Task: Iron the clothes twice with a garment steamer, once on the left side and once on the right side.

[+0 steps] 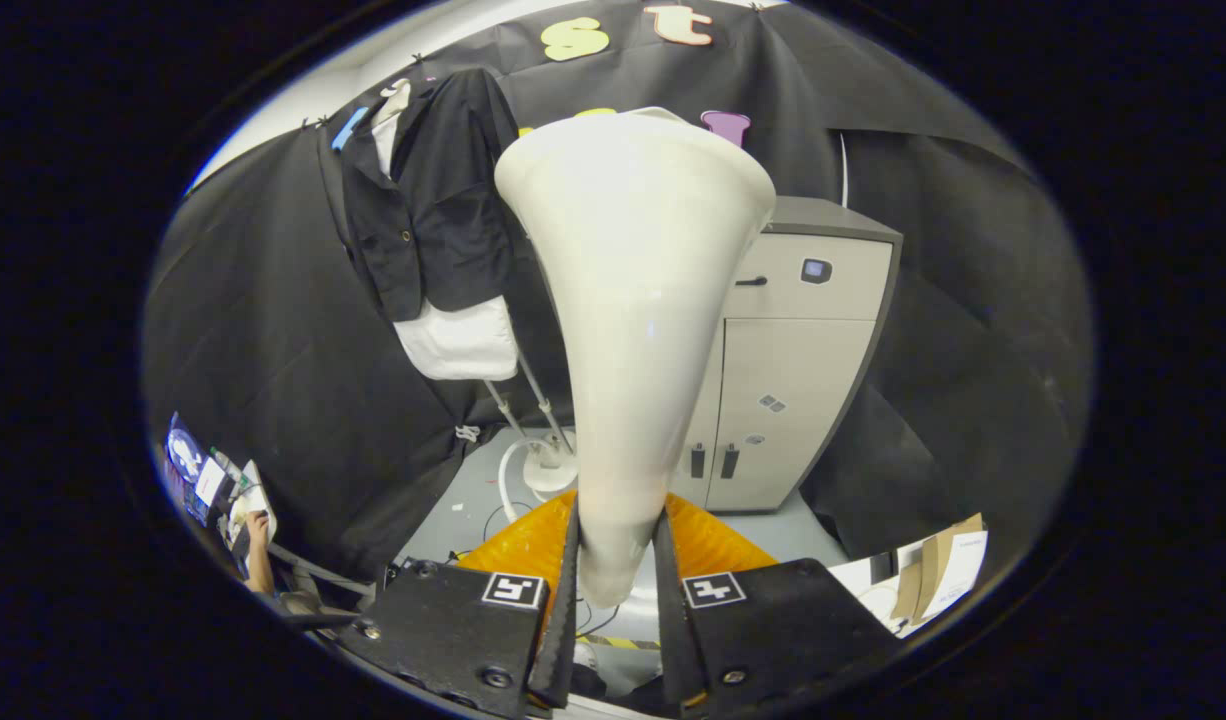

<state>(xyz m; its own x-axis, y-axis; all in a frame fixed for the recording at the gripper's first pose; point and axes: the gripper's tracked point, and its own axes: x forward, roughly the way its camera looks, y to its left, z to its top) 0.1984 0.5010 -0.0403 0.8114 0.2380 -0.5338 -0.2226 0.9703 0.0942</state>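
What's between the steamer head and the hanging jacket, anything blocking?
Nothing visible. The gripper is shut on the steamer head, and the jacket hangs beyond it, off to one side, with open space between. The cabinet stands on the other side.

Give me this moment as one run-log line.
gripper: shut on steamer head | black jacket: hanging beyond, to the fingers' left, untouched | grey cabinet: behind steamer head

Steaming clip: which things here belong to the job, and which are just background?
Job: steamer head, clamped in the claw; black jacket hanging over a white garment, beyond the fingers.

Background: grey cabinet; cardboard pieces; person's arm at a screen.
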